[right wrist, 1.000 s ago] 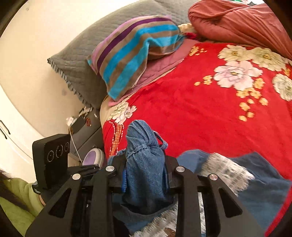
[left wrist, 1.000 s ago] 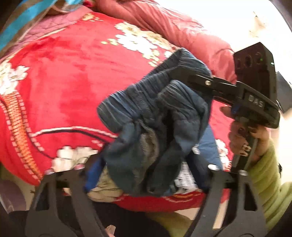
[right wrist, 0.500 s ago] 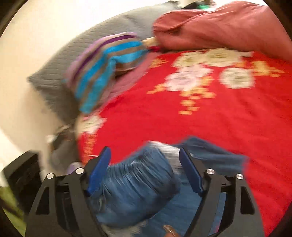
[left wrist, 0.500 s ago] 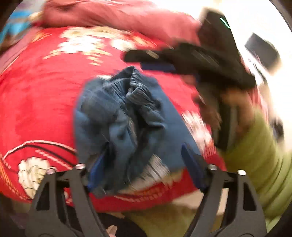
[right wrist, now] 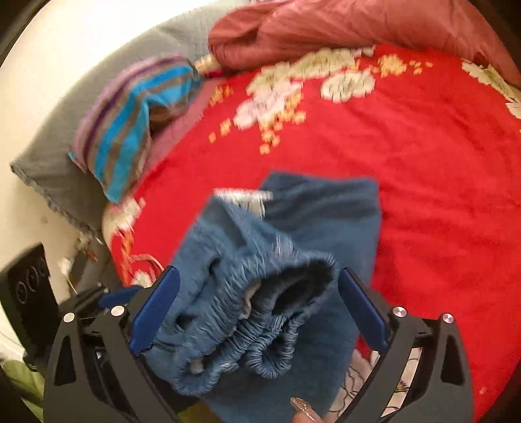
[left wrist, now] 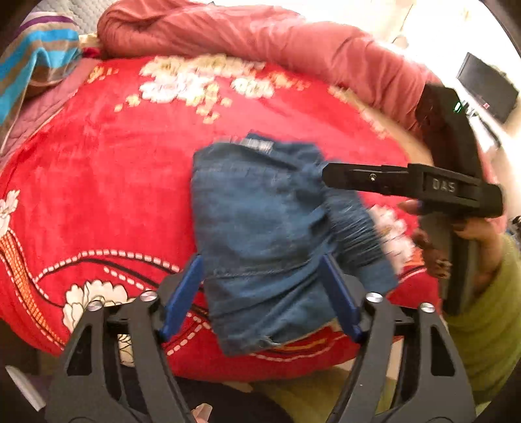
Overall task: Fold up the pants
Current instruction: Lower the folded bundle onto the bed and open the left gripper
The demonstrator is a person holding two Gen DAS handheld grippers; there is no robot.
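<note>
The left hand-held gripper stands with its blue pads apart, and its jaws have just been closing a little. The folded blue pants lie between them on the red flowered blanket of the bed; the left pad sits at the pants' edge and the right pad overlaps the cloth, but whether either presses on it cannot be told through the blur.

The right hand-held gripper is also apart, its jaws likewise just closing. The gathered elastic waistband bunches up between its pads, filling the gap, with no clear pinch visible. In the left wrist view this gripper reaches in from the right over the pants' right edge, held by a hand in a green sleeve.

Both views are smeared by motion. The near end of the pants is hidden behind the gripper frames. A striped pillow and a pink quilt lie at the far side of the bed, cut off by the picture edges.
</note>
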